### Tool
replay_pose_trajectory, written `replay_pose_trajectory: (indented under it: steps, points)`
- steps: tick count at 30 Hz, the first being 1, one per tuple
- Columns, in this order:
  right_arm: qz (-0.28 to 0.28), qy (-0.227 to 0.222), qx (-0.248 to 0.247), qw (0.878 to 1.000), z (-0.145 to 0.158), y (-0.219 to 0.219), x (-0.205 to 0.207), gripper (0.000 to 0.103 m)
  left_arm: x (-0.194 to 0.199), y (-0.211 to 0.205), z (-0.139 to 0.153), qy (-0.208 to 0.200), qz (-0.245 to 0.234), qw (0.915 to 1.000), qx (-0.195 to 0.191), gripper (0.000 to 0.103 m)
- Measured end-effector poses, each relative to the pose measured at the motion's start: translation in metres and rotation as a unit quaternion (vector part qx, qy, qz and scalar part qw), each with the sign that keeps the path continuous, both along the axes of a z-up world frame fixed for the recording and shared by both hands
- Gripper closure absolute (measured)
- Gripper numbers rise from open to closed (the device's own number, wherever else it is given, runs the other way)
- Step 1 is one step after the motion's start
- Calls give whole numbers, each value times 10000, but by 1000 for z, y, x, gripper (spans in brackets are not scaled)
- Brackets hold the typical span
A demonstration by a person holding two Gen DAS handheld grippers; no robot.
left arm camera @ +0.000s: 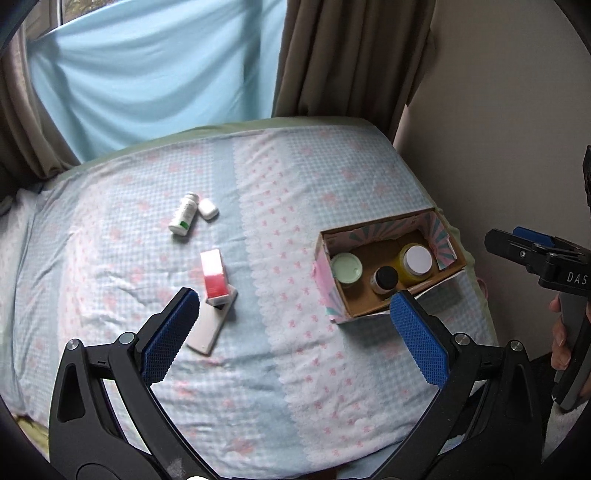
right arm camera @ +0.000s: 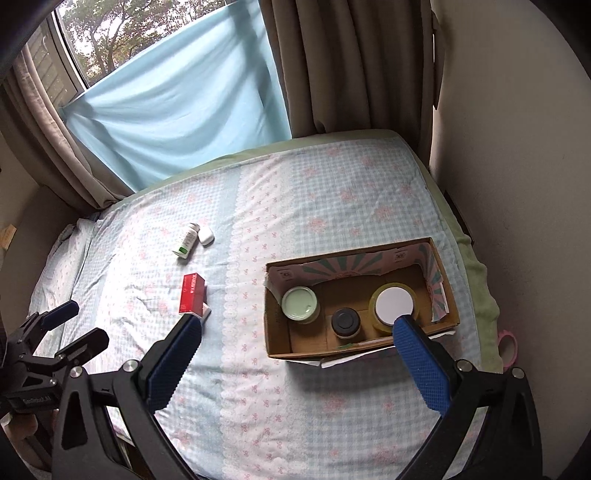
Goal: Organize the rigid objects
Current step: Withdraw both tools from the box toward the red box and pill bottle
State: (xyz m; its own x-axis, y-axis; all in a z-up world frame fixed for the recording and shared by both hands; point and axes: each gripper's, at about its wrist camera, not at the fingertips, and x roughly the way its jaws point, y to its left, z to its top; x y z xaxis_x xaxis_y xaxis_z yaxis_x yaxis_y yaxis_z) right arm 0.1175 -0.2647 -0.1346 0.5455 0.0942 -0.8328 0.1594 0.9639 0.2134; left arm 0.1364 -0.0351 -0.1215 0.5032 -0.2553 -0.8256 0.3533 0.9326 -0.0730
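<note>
We hold the left gripper (left arm camera: 295,314) and the right gripper (right arm camera: 297,338) spread apart, empty, above the bed (left arm camera: 295,192). The red box (left arm camera: 214,275) lies flat left of the cardboard box (left arm camera: 373,314), its long axis pointing away from us.

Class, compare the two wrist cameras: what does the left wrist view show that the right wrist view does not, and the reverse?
Only the left wrist view shows the long white flat item under the red box almost whole, and the right gripper from outside. Only the right wrist view shows trees through the window, a pink ring past the bed edge, and the left gripper from outside. Both show the cardboard box with three jars, the white bottle and the small white case.
</note>
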Motion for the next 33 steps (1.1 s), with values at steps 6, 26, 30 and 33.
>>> replay_pose_trajectory:
  steps: [6, 26, 30, 33]
  points:
    - [5, -74, -95, 9999, 15, 68, 1, 0, 9, 76, 15, -156, -39, 9999, 35, 0]
    - [-468, 292, 45, 9985, -11, 220, 62, 0, 142, 230, -17, 247, -555, 9978, 263, 0]
    - [-327, 451, 95, 9984, -32, 230, 88, 0, 186, 224, -42, 537, -587, 9964, 302, 0]
    - [-151, 600, 87, 9980, -56, 231, 114, 0, 220, 213, -68, 745, -625, 9942, 465, 0]
